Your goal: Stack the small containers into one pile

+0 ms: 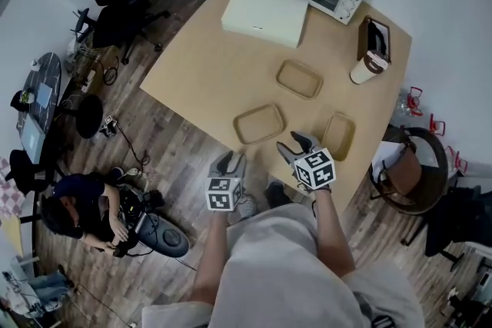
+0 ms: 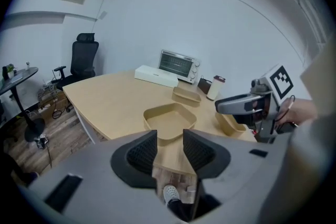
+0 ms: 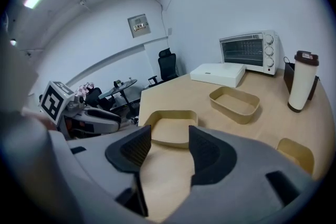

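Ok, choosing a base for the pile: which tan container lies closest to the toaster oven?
The far container, out by the cup; the left container and the right container lie at the near edge of the table.

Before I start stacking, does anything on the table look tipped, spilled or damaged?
Nothing stands out. The near container, far container and right container all sit upright, empty and apart on the table. The cup stands upright too.

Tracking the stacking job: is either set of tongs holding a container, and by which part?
Nothing is held. The left tongs and right tongs are both open and empty, short of the nearest container.
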Demonstrator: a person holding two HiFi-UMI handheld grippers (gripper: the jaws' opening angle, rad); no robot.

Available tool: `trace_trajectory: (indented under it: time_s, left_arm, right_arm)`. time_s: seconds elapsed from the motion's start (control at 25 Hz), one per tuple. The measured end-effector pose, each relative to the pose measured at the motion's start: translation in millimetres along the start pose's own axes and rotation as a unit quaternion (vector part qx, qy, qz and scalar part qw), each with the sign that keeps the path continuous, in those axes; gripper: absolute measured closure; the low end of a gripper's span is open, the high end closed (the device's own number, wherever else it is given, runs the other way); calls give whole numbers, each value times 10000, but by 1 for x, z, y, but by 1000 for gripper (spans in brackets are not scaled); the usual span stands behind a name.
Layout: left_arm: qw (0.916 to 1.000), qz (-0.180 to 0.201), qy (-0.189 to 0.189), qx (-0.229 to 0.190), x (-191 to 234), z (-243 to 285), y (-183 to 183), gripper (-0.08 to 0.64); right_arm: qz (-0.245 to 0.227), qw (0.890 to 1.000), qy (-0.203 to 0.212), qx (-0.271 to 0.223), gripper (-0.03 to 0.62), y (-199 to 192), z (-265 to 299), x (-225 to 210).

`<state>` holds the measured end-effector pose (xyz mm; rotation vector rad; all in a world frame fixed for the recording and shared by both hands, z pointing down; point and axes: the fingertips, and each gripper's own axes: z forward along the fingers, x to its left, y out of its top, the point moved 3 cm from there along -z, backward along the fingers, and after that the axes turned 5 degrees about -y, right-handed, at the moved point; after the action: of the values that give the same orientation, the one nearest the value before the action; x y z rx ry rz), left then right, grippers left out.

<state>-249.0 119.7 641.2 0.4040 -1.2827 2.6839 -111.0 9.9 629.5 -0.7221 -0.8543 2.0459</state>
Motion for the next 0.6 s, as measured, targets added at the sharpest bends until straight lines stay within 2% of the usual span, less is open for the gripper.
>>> trace_trajectory:
  time_s: [0.16, 0.36, 0.6]
  left_arm:
    - [9997, -100, 188, 153, 4, 17, -2, 385]
    - [9981, -312, 419, 320, 9, 36, -10, 343]
    - [9963, -428, 556, 501, 15, 58, -18, 296]
  right_arm:
    - [-483, 9975, 218, 460, 356, -8, 28, -13]
    - [-1243, 9858, 543, 995, 321, -25, 54, -17]
    - [-1318, 9822, 869, 1014, 270, -28, 75, -24]
